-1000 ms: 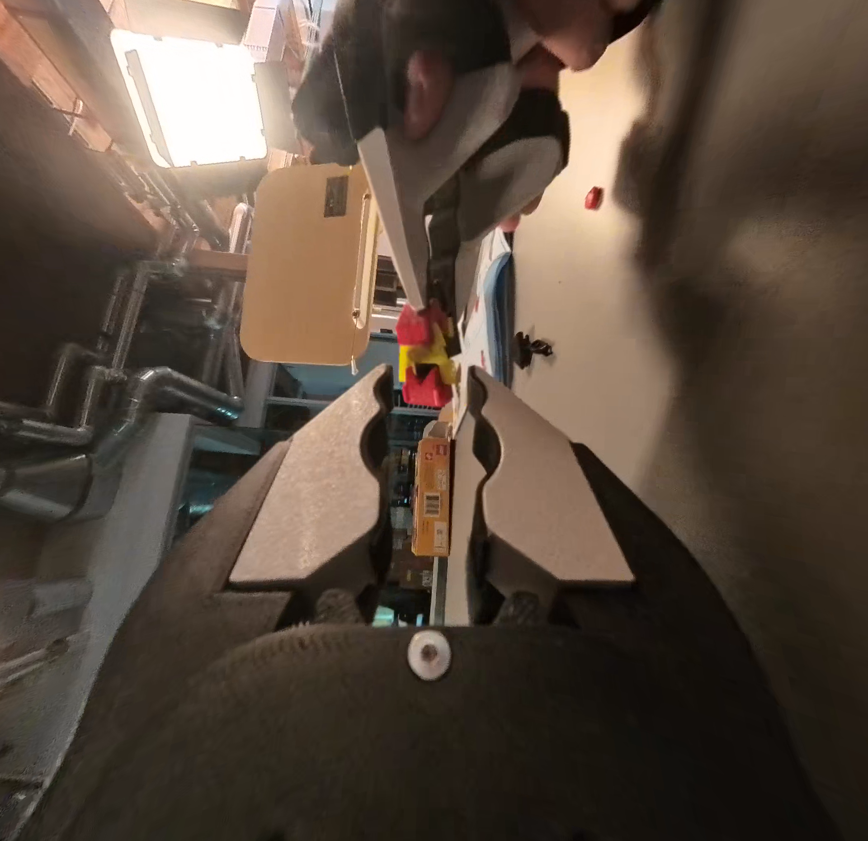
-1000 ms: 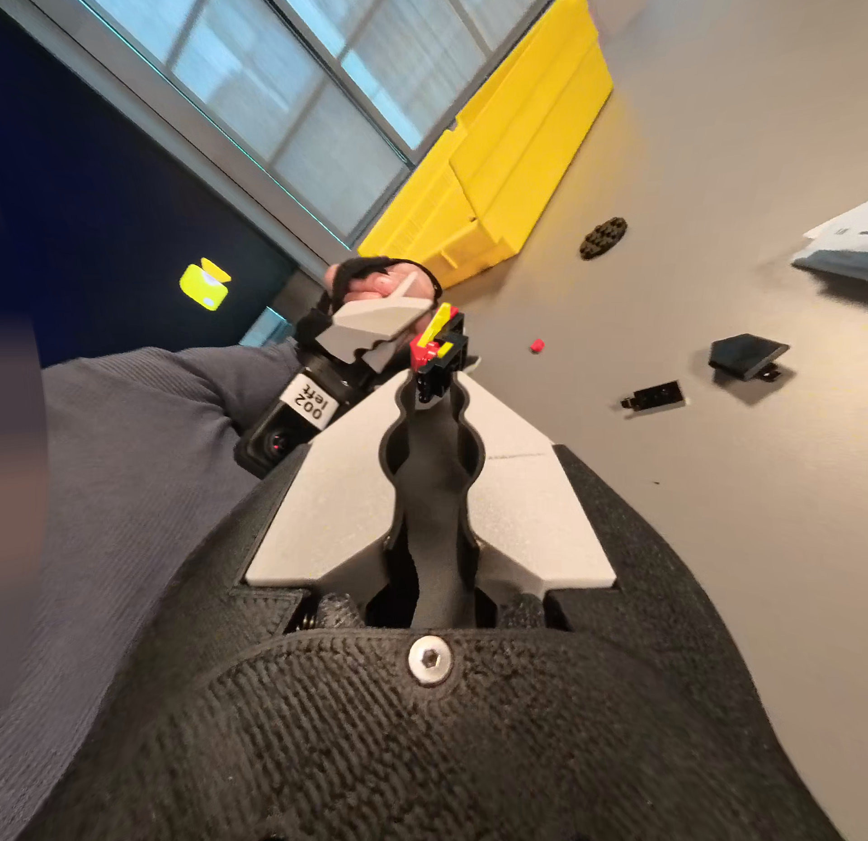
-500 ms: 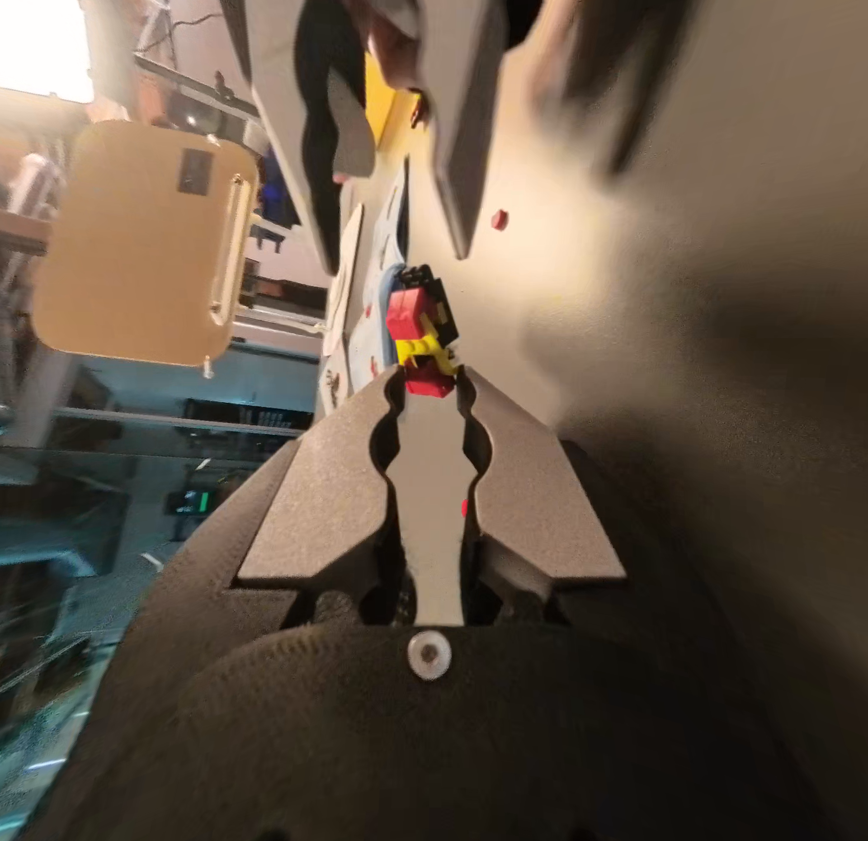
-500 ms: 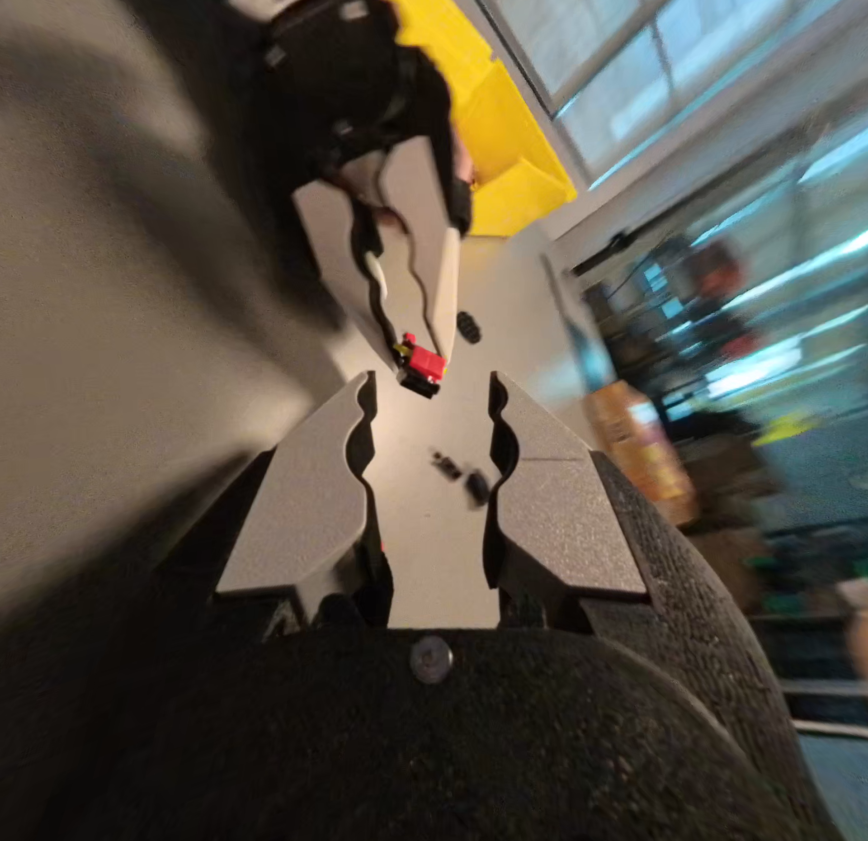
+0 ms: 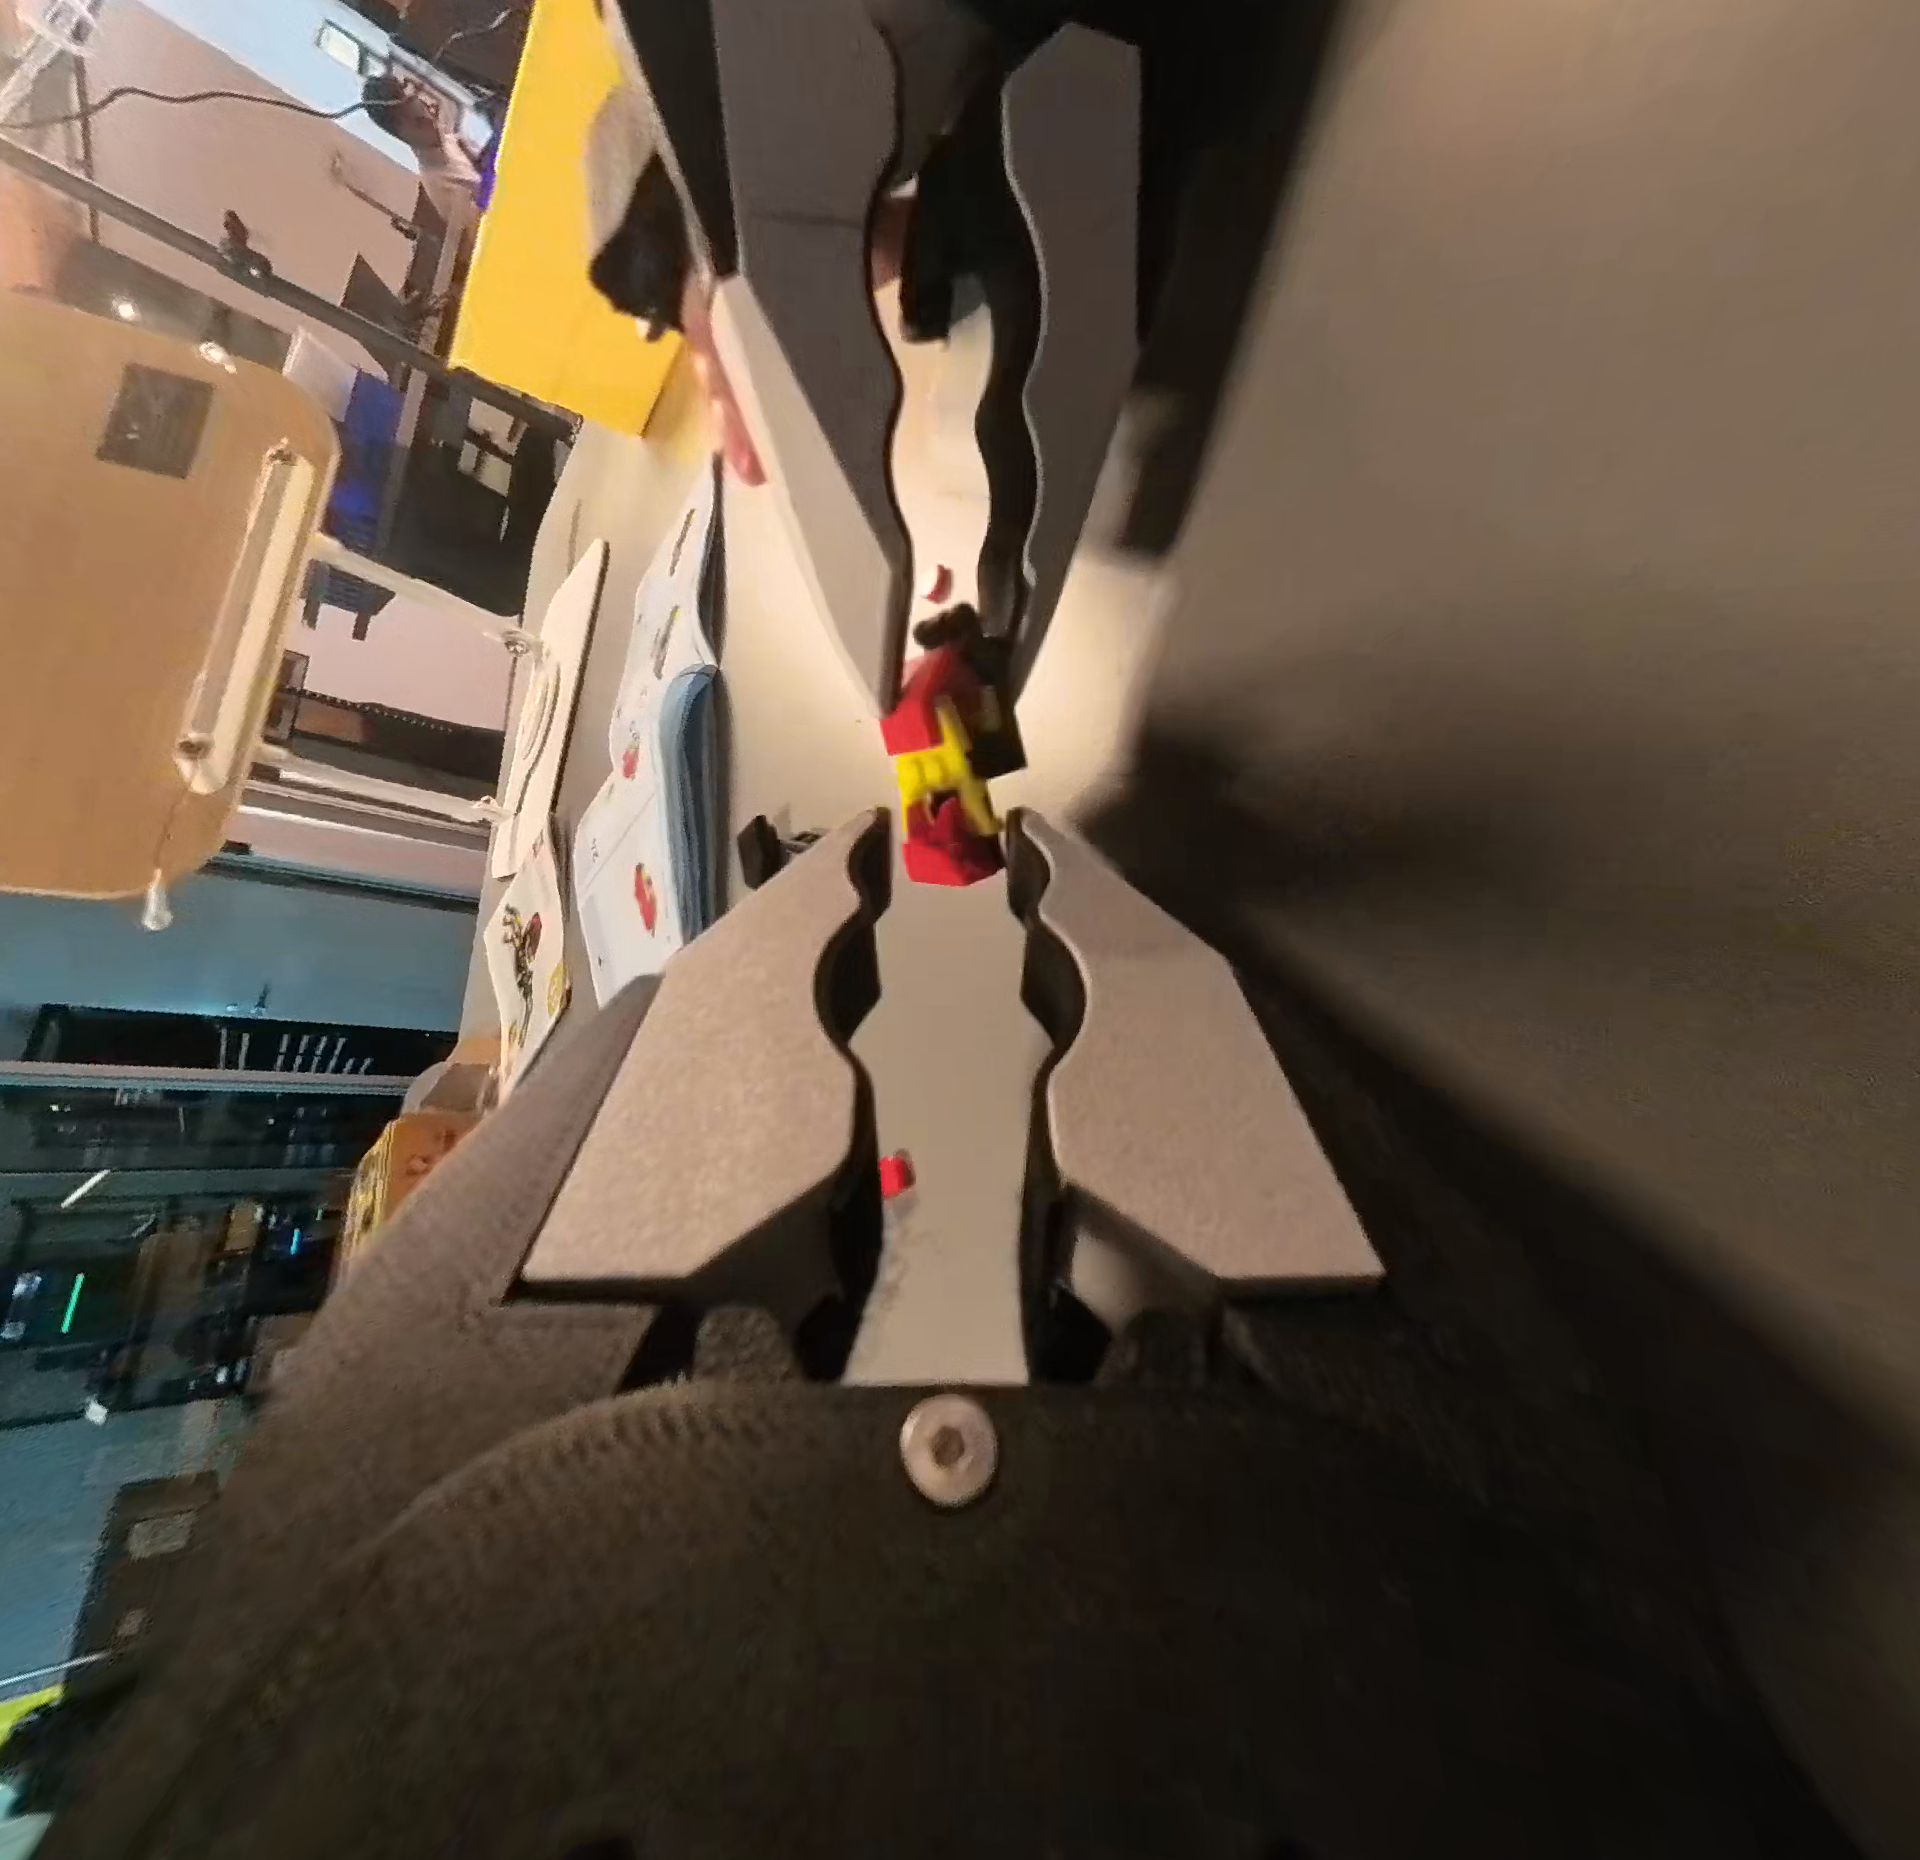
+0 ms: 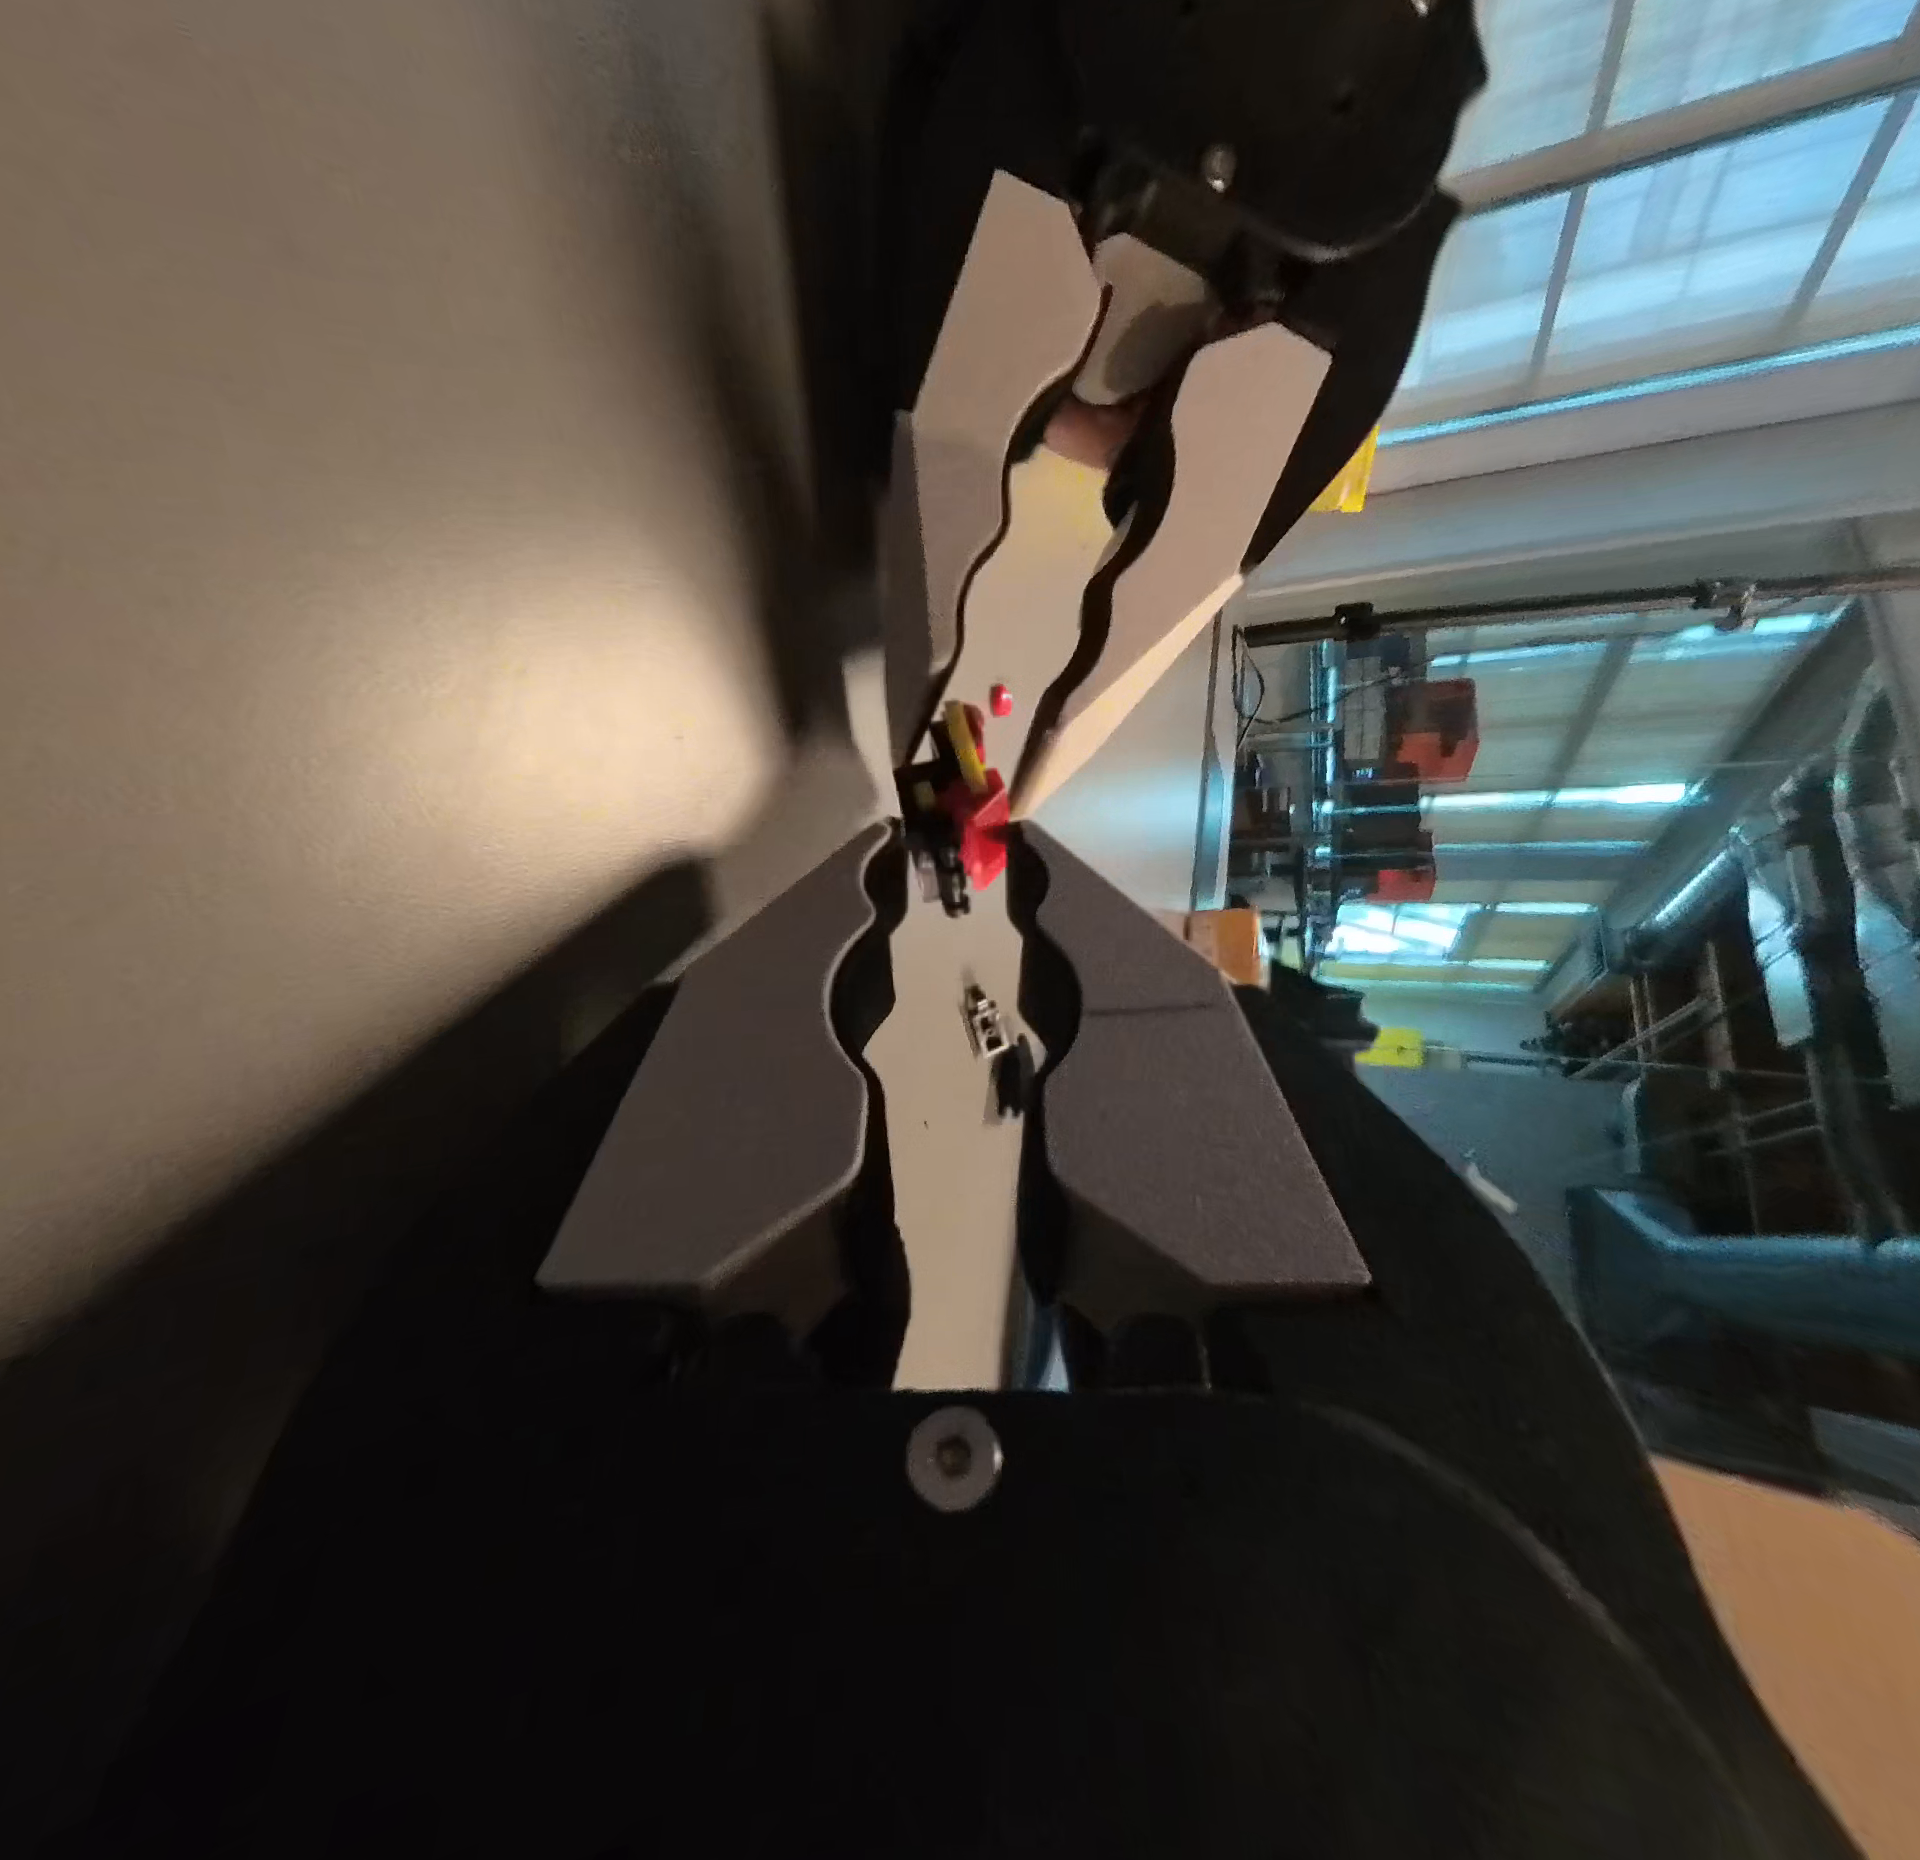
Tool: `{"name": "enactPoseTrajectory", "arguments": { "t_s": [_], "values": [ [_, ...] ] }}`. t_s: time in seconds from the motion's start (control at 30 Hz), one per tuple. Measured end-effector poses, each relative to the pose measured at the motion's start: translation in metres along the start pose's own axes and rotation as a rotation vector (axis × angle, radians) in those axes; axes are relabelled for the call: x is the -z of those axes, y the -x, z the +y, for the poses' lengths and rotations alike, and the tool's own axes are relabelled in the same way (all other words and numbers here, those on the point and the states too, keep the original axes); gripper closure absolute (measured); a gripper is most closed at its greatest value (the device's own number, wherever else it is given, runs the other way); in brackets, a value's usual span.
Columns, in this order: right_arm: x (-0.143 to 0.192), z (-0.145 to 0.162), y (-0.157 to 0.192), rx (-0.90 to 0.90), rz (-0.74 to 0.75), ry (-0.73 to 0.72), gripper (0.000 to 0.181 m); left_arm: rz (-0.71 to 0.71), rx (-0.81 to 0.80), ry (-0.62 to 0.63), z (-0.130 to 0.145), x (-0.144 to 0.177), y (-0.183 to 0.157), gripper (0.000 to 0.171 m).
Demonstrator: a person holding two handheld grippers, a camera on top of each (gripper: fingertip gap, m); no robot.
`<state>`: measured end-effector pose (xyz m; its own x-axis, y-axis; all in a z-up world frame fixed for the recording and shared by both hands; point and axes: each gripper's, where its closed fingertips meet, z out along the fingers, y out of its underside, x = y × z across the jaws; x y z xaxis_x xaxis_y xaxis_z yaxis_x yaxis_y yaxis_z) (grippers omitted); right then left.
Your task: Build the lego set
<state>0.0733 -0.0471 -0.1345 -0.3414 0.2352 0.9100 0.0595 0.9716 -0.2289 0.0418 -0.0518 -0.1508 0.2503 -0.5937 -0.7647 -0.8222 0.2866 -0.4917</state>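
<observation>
Both grippers — left (image 5: pixel 948 823) and right (image 6: pixel 951 834) — pinch one red-yellow-black model (image 5: pixel 948 771) between nearly closed fingers; booklet (image 5: pixel 644 771) print is unreadable.

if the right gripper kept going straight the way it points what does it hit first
The small red, yellow and black lego assembly, already between the right gripper's fingertips; right behind it are the left gripper's fingers gripping its far end.

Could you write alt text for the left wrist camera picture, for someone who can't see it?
Two grey two-finger grippers meet tip to tip over a pale table, both pinching a small red, yellow and black lego model: the left gripper from below, the right gripper from above. Printed instruction sheets lie at left.
</observation>
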Motion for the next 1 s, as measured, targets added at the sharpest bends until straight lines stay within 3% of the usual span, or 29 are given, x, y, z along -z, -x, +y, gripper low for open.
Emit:
{"name": "enactPoseTrajectory", "arguments": {
  "t_s": [0.13,0.43,0.6,1.0],
  "values": [
    [-0.005,0.006,-0.011,-0.156,0.038,0.043,0.167,-0.119,0.028,0.008,-0.003,0.001,0.018,0.12],
    [-0.01,0.012,-0.027,-0.223,0.149,0.122,0.167,-0.315,-0.069,0.087,-0.008,0.004,0.041,0.13],
    [-0.008,0.013,-0.033,-0.228,0.188,0.151,0.167,-0.328,-0.091,0.137,-0.004,0.002,0.042,0.14],
    [-0.007,0.004,-0.033,-0.156,0.2,0.133,0.174,-0.327,-0.096,0.189,-0.002,-0.008,0.045,0.144]
  ]
}}
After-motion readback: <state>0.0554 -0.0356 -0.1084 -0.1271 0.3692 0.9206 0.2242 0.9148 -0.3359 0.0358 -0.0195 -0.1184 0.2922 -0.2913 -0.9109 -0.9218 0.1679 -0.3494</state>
